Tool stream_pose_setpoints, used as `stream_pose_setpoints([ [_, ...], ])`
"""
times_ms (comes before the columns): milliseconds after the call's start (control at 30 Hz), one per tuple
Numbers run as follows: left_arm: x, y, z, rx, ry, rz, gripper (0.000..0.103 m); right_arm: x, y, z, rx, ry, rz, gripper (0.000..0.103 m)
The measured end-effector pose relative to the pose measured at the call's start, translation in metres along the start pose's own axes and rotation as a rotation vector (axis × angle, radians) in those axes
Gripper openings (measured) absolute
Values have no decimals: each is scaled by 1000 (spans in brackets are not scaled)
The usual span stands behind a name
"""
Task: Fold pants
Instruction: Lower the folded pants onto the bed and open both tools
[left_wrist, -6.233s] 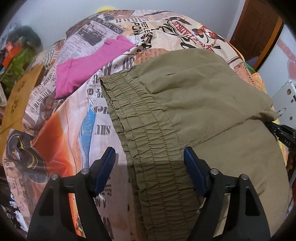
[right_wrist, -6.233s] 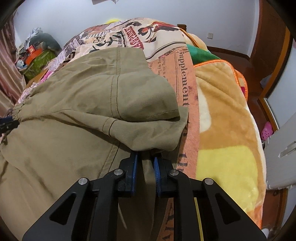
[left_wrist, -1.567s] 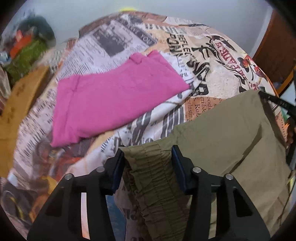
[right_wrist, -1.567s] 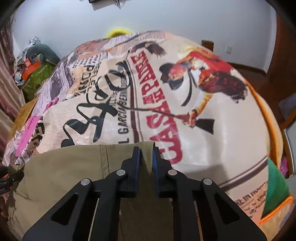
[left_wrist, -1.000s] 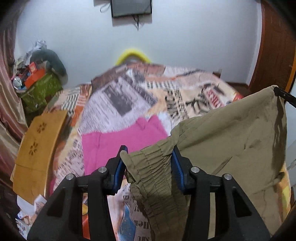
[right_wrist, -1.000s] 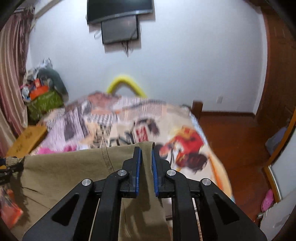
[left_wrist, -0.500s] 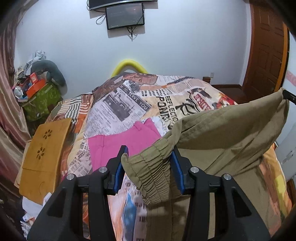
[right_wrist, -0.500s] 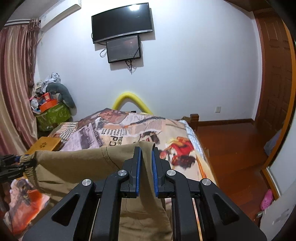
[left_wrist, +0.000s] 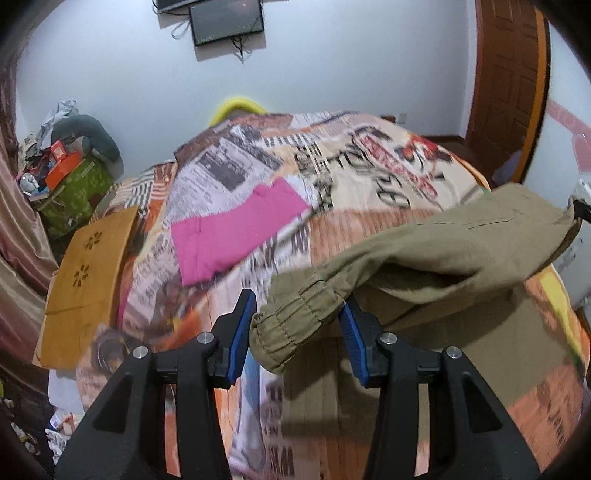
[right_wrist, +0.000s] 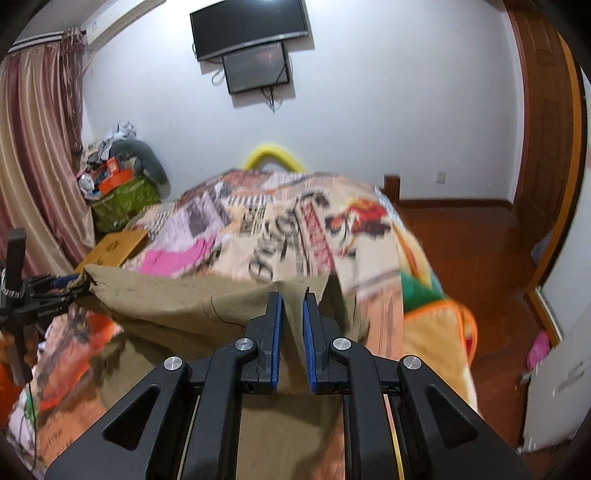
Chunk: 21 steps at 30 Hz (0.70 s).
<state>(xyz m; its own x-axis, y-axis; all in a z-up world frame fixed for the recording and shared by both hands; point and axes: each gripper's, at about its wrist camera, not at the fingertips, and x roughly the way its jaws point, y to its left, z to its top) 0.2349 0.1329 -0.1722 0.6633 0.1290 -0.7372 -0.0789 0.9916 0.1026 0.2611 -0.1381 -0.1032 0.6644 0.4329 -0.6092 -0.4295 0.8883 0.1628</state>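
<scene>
Bed with newspaper-print quilt (left_wrist: 258, 173) fills both views. Olive-green cotton pants (left_wrist: 443, 251) hang stretched above it between the two tongs, lower fabric draping down onto the quilt toward 6 o'clock. Folded pink garment (left_wrist: 236, 229) lies flat on the quilt at 10 o'clock from the pants, well apart from them. Left tongs (left_wrist: 297, 334) partly open, blue pads clamped on the bunched elastic waistband (left_wrist: 295, 321), which fills the gap; cloth runs off toward 2 o'clock, to the far corner. Right tongs (right_wrist: 291, 328) nearly closed, pinching a thin fold of pants edge between the pads; fabric spreads from there toward 9 o'clock, where the left tongs grip the other corner.
</scene>
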Motion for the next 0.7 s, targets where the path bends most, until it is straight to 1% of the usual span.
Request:
stream_pose_setpoints([
  [100, 0, -3, -21, 18, 37, -7, 46, -2, 2, -26, 9, 55, -1, 10],
  [200, 2, -7, -42, 39, 71, 5, 46, -3, 3, -46, 21, 107, 14, 10],
  [300, 2, -10, -60, 44, 99, 6, 46, -3, 5, -64, 14, 147, -17, 10],
  [367, 1, -12, -70, 49, 114, 10, 46, -3, 4, -78, 34, 170, -19, 10],
  [533, -6, -12, -89, 48, 125, 19, 46, -3, 1, -103, 76, 233, -40, 10],
  [633, -10, -9, -95, 39, 135, 30, 46, -12, 1, -119, 90, 249, -47, 10],
  [700, -16, -6, -96, 33, 131, 37, 46, -18, 2, -122, 82, 252, -53, 11],
])
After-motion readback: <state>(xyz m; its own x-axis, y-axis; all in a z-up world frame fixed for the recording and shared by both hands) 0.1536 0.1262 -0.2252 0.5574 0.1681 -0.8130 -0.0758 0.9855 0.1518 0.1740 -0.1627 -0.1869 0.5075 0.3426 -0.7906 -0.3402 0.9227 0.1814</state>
